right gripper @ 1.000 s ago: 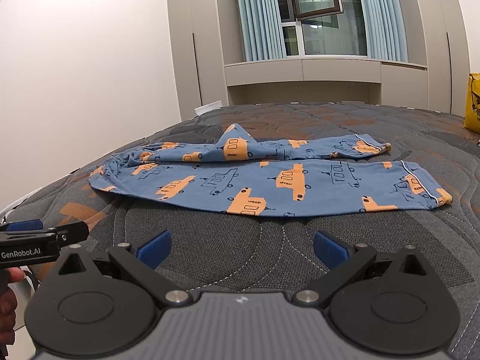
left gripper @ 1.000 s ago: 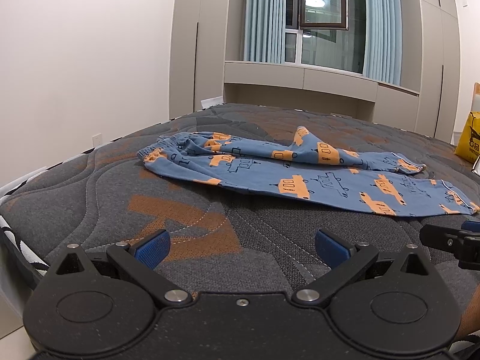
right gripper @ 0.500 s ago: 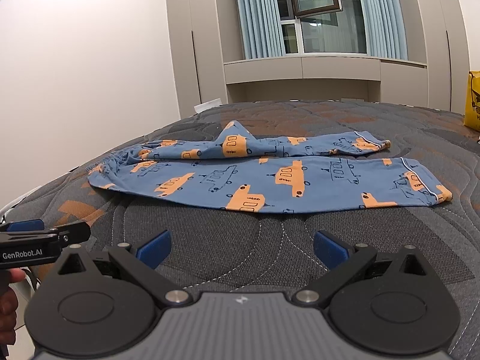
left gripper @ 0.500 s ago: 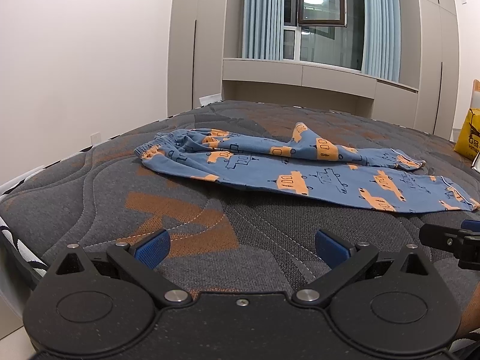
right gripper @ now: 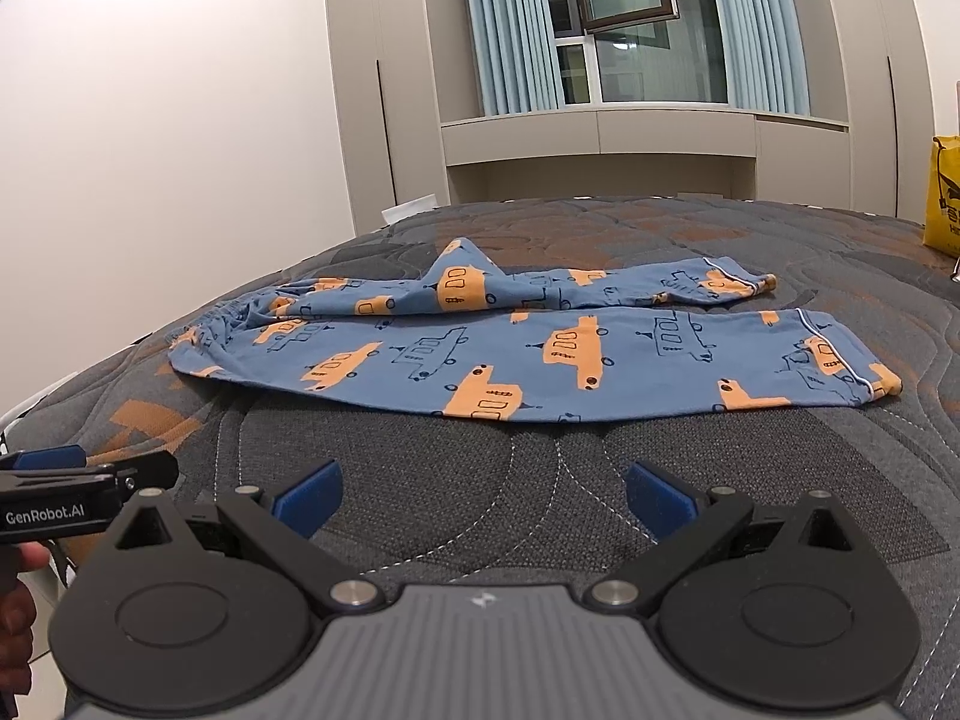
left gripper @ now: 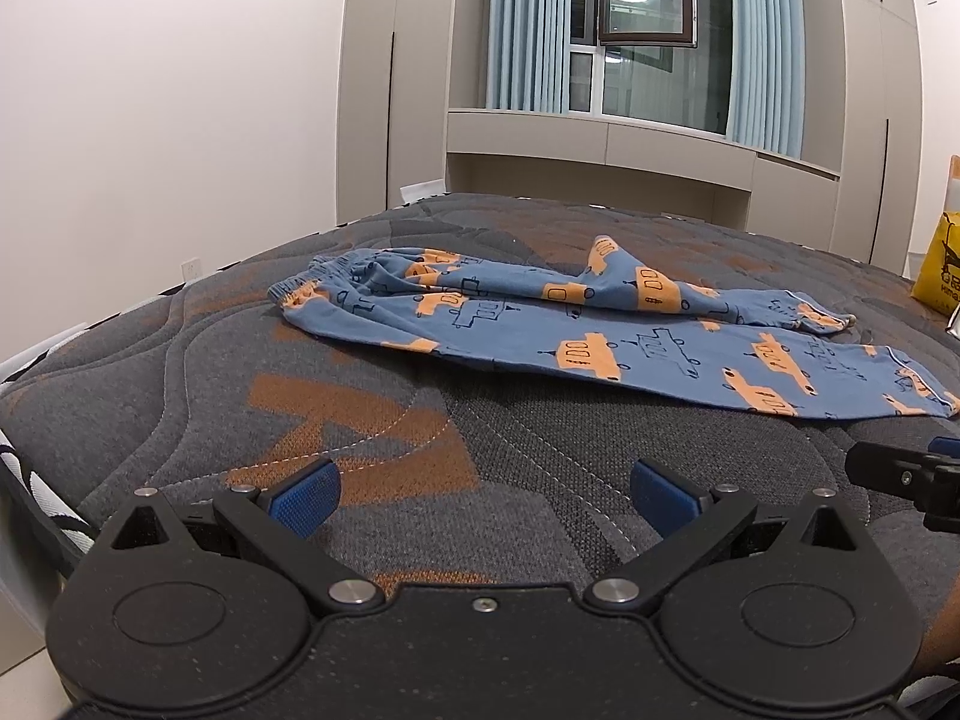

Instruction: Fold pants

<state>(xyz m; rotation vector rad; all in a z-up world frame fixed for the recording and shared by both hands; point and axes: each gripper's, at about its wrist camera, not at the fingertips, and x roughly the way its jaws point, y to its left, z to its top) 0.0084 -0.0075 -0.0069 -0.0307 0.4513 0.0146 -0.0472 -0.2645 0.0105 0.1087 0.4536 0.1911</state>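
Blue pants (left gripper: 576,330) with orange car prints lie spread across the grey quilted mattress (left gripper: 210,360), waistband at the left, leg cuffs at the right. The far leg is bunched and creased; the near leg lies flat. They show the same way in the right wrist view (right gripper: 540,354). My left gripper (left gripper: 483,489) is open and empty, low over the mattress, short of the pants. My right gripper (right gripper: 480,492) is open and empty, also short of the near leg. Each gripper shows at the edge of the other's view.
A yellow bag (left gripper: 939,264) stands at the far right of the bed, also in the right wrist view (right gripper: 943,198). Pale cabinets and a curtained window (left gripper: 636,48) stand beyond the bed. The mattress edge (left gripper: 36,468) drops off at the left.
Both grippers have dipped slightly and edged toward the pants. The pants have not moved. Both grippers stay open.
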